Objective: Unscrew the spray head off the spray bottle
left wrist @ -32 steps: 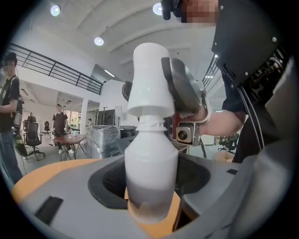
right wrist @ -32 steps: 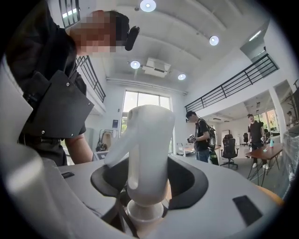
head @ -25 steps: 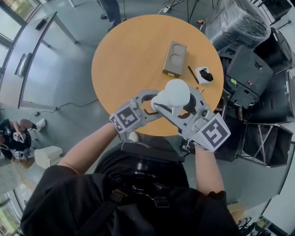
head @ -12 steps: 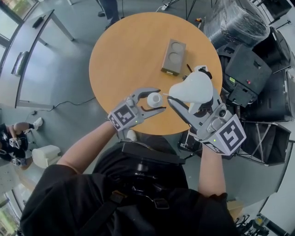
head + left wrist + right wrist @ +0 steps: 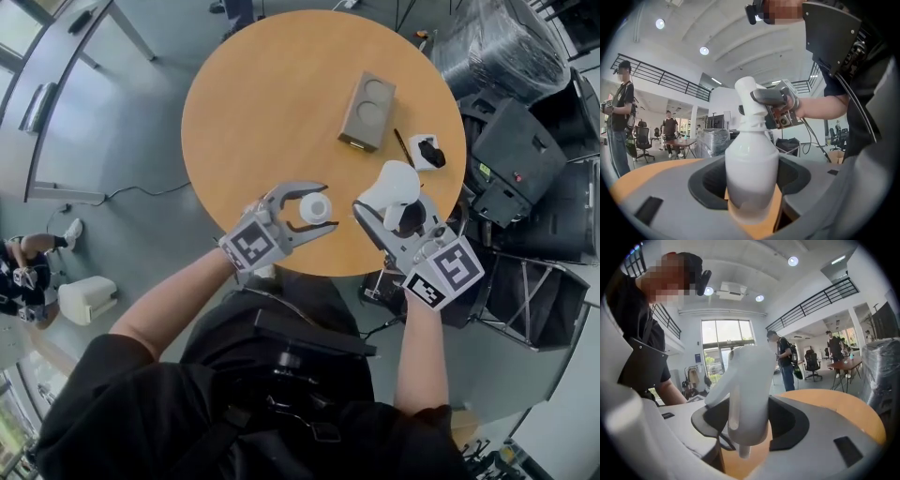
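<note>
My left gripper (image 5: 323, 207) is shut on the white spray bottle (image 5: 314, 208) and holds it upright over the near edge of the round orange table (image 5: 262, 103). In the left gripper view the bottle's body (image 5: 752, 164) sits between the jaws, with its bare threaded neck (image 5: 752, 124) on top. My right gripper (image 5: 398, 214) is shut on the white spray head (image 5: 392, 183), held apart from the bottle to its right. In the right gripper view the spray head (image 5: 750, 390) fills the gap between the jaws, and a short tube end (image 5: 745, 451) hangs below it.
On the table lie a grey block with two round recesses (image 5: 367, 111), a dark pen (image 5: 401, 148) and a small white and black object (image 5: 427, 152). Black cases (image 5: 525, 141) and a wrapped bundle (image 5: 511, 42) crowd the floor to the right. People stand in the background.
The spray head, which sat over the bottle with both grippers together, has come away to the right in my right gripper. The left gripper still holds the bottle, its neck now bare.
</note>
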